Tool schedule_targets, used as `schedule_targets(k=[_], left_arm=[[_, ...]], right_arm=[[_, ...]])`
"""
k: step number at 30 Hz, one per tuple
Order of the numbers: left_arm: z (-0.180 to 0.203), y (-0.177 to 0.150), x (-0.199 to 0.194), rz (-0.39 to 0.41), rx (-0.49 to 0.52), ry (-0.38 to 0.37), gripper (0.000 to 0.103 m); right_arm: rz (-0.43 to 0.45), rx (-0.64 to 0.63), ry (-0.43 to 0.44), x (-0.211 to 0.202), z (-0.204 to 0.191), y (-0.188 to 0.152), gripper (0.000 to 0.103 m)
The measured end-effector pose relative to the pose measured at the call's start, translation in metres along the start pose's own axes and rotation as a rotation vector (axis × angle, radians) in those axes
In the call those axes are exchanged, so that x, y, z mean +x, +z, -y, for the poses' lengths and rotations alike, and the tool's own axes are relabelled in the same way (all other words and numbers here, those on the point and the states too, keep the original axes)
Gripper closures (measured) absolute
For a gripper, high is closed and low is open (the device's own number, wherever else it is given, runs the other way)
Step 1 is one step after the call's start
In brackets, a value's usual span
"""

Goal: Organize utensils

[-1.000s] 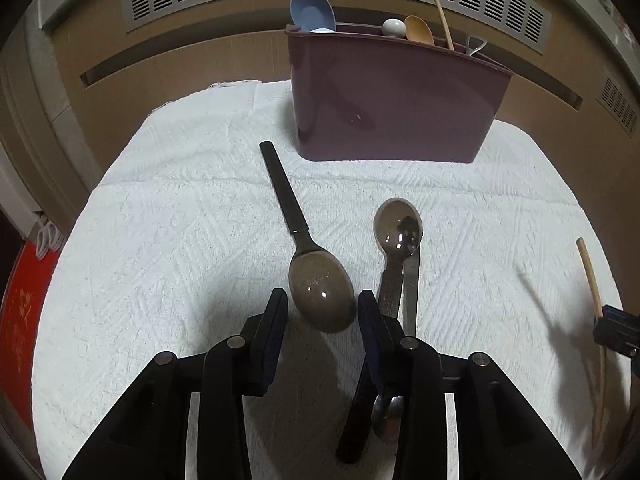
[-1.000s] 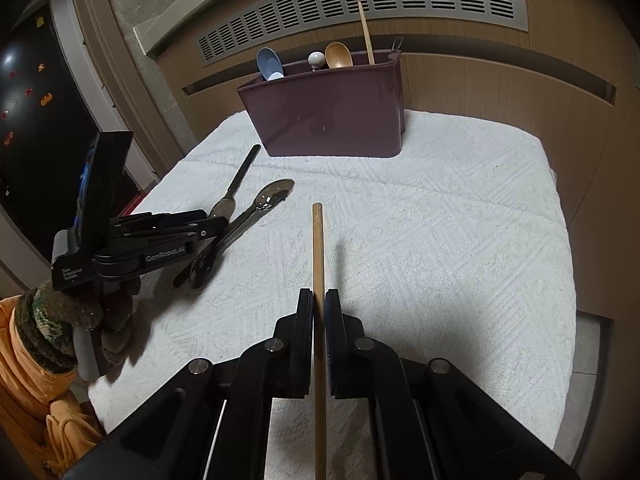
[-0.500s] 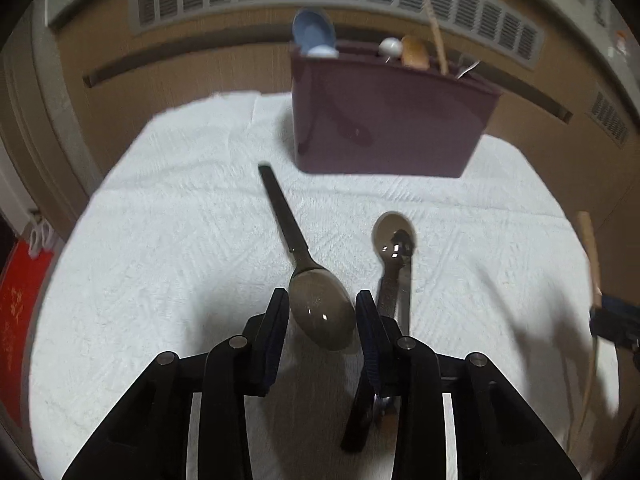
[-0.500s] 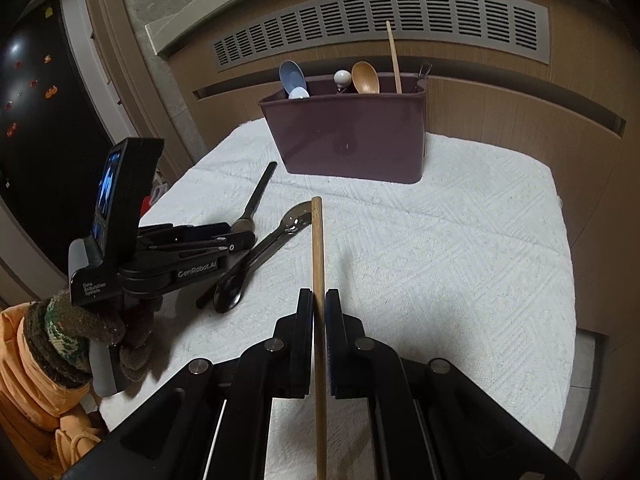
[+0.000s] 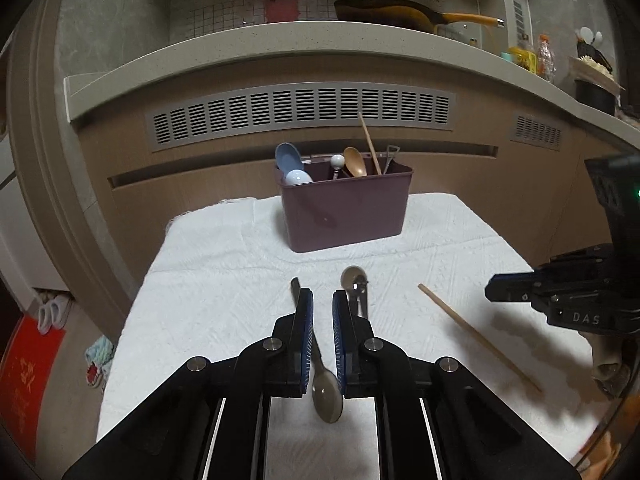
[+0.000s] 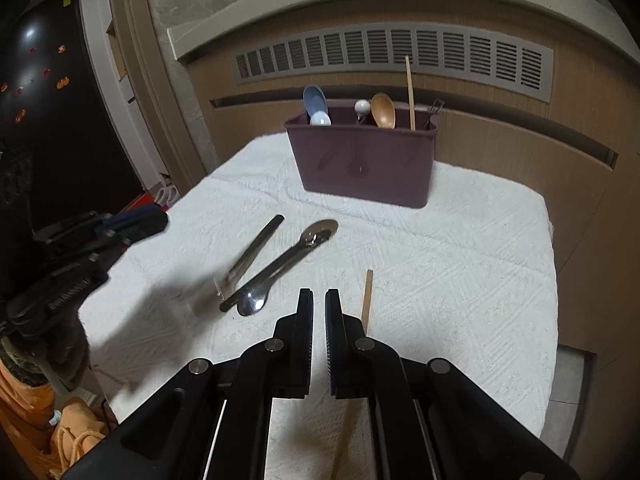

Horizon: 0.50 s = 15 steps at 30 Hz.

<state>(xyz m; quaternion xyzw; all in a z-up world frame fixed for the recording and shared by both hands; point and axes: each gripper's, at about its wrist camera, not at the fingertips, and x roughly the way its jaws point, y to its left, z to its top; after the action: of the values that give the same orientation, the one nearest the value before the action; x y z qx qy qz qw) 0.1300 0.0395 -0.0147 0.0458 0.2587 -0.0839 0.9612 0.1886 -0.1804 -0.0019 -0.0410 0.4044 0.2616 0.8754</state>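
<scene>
Jaws of the left gripper (image 5: 322,296) have just been closing and now stand almost together, pinching nothing. Through the slim gap its own camera shows the dark-handled spoon (image 5: 327,400) on the white cloth (image 5: 208,280) below, bowl towards me and handle running away towards the maroon holder (image 5: 344,216), its tip showing just left of the left finger. The right gripper (image 6: 318,294) is likewise closed on nothing. The loose chopstick (image 6: 367,296) lies on the cloth beside its right finger and passes underneath, pointing towards the holder.

Between the two grippers and the holder lie two metal spoons (image 6: 280,268), head to tail and touching, just right of the dark-handled spoon. The holder stands upright at the far edge of the cloth with a blue spoon, a wooden spoon, another chopstick and a few smaller pieces sticking out of it. I cannot make out its compartments.

Only the right camera shows that the left gripper hangs well clear of the dark-handled spoon, off to its left. There the spoon is smeared by blur, and an orange sleeve (image 6: 28,412) shows below the gripper. Only the left camera shows the right gripper from the side, above the chopstick and apart from it. It also takes in the counter (image 5: 280,46) behind the holder, with a yellow-handled pan (image 5: 384,12) on it.
</scene>
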Motion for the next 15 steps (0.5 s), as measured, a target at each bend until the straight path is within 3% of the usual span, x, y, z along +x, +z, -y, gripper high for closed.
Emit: schedule_targets(k=[3, 7, 10, 15], left_arm=[[-0.015, -0.005, 0.003, -0.032, -0.043, 0.010, 0.092], [-0.028, -0.021, 0.010, -0.094, -0.056, 0.012, 0.090], [-0.030, -0.033, 0.017, -0.137, -0.065, -0.008, 0.088], [-0.030, -0.049, 0.025, -0.186, -0.076, -0.046, 0.068]], right_arm=[[-0.054, -0.019, -0.036, 0.015, 0.005, -0.009, 0.095], [-0.111, -0.008, -0.073, 0.039, 0.013, -0.014, 0.082], [-0.142, 0.020, -0.091, 0.065, 0.018, -0.008, 0.082], [-0.161, 0.042, -0.151, 0.094, 0.021, 0.001, 0.082]])
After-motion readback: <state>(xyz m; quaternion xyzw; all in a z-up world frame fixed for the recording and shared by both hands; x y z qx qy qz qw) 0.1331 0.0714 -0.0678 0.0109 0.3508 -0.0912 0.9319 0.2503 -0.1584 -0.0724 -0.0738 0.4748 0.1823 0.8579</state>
